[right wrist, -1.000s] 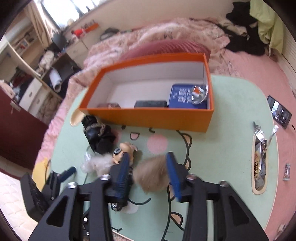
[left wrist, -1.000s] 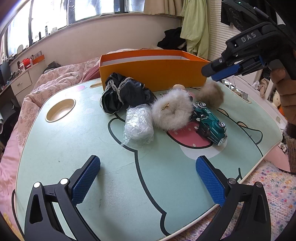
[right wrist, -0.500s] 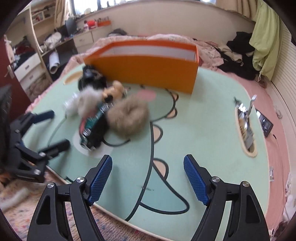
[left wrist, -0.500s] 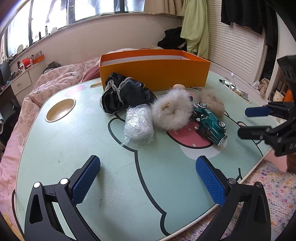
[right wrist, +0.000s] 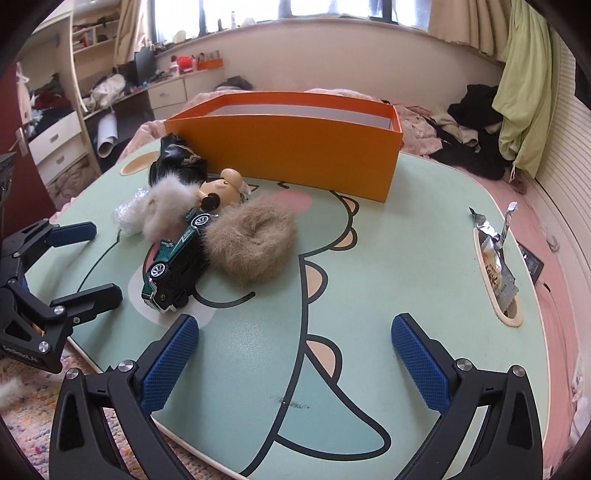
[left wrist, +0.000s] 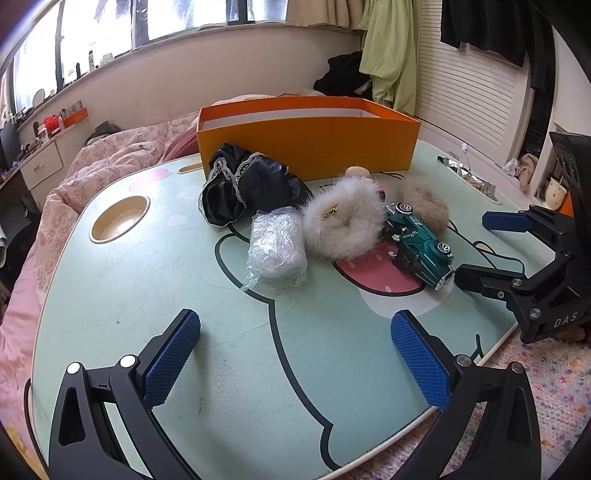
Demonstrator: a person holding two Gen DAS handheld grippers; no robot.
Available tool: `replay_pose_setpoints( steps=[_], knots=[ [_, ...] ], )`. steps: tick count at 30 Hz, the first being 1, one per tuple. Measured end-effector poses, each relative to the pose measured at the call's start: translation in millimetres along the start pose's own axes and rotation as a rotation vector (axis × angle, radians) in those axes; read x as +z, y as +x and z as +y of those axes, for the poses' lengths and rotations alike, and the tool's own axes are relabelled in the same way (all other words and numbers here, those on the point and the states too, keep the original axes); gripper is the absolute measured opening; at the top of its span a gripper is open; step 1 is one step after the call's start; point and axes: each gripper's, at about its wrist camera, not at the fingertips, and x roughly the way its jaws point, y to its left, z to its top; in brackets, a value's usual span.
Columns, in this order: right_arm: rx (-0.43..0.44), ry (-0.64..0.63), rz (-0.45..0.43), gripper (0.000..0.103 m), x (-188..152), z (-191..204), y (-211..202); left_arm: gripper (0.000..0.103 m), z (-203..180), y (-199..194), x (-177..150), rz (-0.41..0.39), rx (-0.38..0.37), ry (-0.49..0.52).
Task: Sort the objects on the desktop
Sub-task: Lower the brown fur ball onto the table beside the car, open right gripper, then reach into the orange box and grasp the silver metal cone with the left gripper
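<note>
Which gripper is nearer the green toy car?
Right. The right gripper sits just beside the green toy car, jaws opening and empty; the left gripper hangs farther back over bare table.

We see a bedroom lit by daylight from a curved band of windows [right wrist: 295, 7] above a cream wall. A pink floral quilt [left wrist: 92, 162] covers the bed; white drawers [right wrist: 55, 144] stand beside shelving, and a green garment [right wrist: 524, 92] hangs by slatted panels.

Orange box [left wrist: 306, 146], mint-green table [left wrist: 147, 302] with black-outlined cartoon, teal toy car [left wrist: 419, 245], white [left wrist: 343, 221] and tan [right wrist: 251, 240] furry scrunchies, blue gripper pads [left wrist: 171, 356].
</note>
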Motion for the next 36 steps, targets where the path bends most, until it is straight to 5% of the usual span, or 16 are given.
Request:
replay_pose_setpoints(
  steps=[6,13,19,25,28,31,36],
  knots=[
    [0.003,0.002,-0.003,0.103,-3,-6,2,0.103,5,-3,21,0.012,0.056,-0.036],
    [0.004,0.001,-0.004,0.103,-5,-7,3,0.103,4,-23,126,-0.053,-0.049,-0.041],
    [0.004,0.002,-0.004,0.103,-5,-6,2,0.102,-11,37,208,0.129,-0.122,-0.062],
    [0.005,0.000,-0.009,0.103,9,-5,-1,0.095,-34,121,225,0.334,-0.196,-0.151],
    [0.005,0.000,-0.009,0.103,15,-2,-1,0.071,-46,143,227,0.368,-0.218,-0.185],
    [0.005,0.000,-0.010,0.103,15,-2,-1,0.067,-54,154,229,0.367,-0.253,-0.214],
    [0.005,0.001,-0.012,0.103,17,3,-4,0.041,-62,157,228,0.346,-0.274,-0.228]
  ],
)
